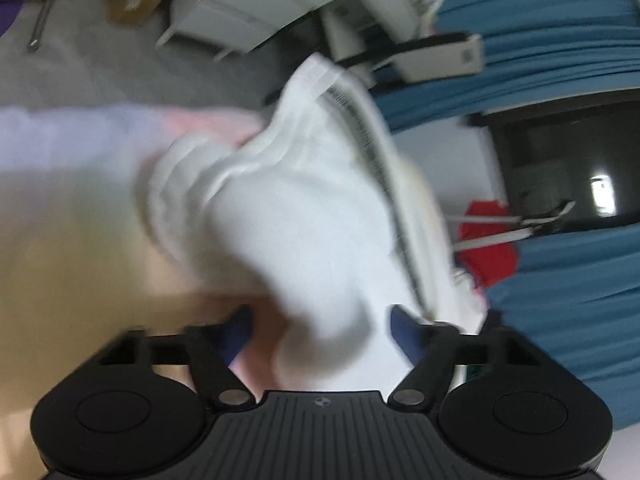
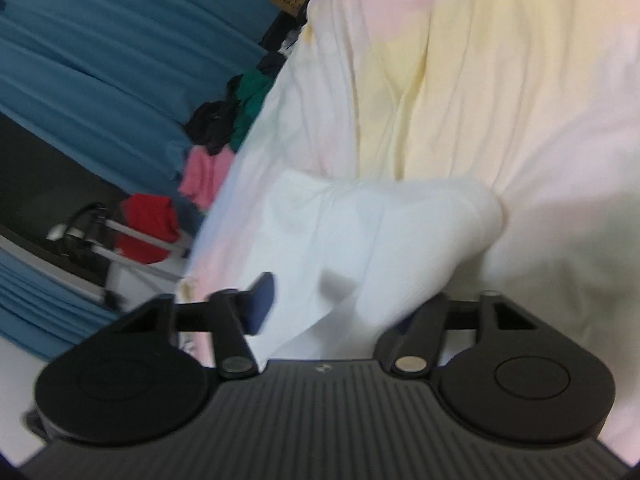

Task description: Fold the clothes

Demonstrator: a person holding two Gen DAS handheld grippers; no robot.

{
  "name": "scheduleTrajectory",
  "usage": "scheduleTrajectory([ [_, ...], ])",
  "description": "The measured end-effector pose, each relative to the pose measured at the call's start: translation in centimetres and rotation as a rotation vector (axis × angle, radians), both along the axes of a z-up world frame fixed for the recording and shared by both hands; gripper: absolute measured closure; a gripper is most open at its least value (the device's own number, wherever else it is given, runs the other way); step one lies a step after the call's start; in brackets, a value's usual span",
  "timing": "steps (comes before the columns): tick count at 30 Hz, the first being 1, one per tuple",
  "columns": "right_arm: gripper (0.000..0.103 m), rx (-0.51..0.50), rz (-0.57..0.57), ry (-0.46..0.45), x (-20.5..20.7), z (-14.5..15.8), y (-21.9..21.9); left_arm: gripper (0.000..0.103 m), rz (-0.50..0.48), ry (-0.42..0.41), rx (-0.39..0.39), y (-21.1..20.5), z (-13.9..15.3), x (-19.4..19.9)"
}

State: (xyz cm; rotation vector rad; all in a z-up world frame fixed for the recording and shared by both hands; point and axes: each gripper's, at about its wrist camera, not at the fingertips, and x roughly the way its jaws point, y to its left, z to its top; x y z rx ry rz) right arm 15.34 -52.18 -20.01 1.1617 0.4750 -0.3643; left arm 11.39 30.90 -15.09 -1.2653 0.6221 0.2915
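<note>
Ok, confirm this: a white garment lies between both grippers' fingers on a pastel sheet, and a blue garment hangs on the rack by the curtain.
Wrong in one respect: the garment on the rack is red, not blue; the right wrist view shows it beside the blue curtain. The white garment between both grippers' fingers, on the pastel sheet, stands as stated.

ahead: white garment (image 1: 288, 216) blocks | left: seemingly clear (blurred)
</note>
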Motion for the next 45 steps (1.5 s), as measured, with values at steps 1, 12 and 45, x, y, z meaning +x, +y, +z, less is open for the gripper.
scheduleTrajectory([
  [1, 0.088, -0.018, -0.009, 0.017, 0.1, -0.1, -0.1, 0.033, 0.003, 0.004, -0.008, 0.0, -0.3, 0.2],
  [12, 0.098, -0.157, -0.169, -0.085, -2.0, 2.8, 0.2, 0.092, -0.023, -0.076, 0.029, 0.1, 2.0, 1.0],
  [45, 0.029, -0.632, -0.088, 0.121, -6.7, 11.4, 5.8, 0.018, -0.292, 0.034, 0.894, -9.6, 13.0, -6.5],
])
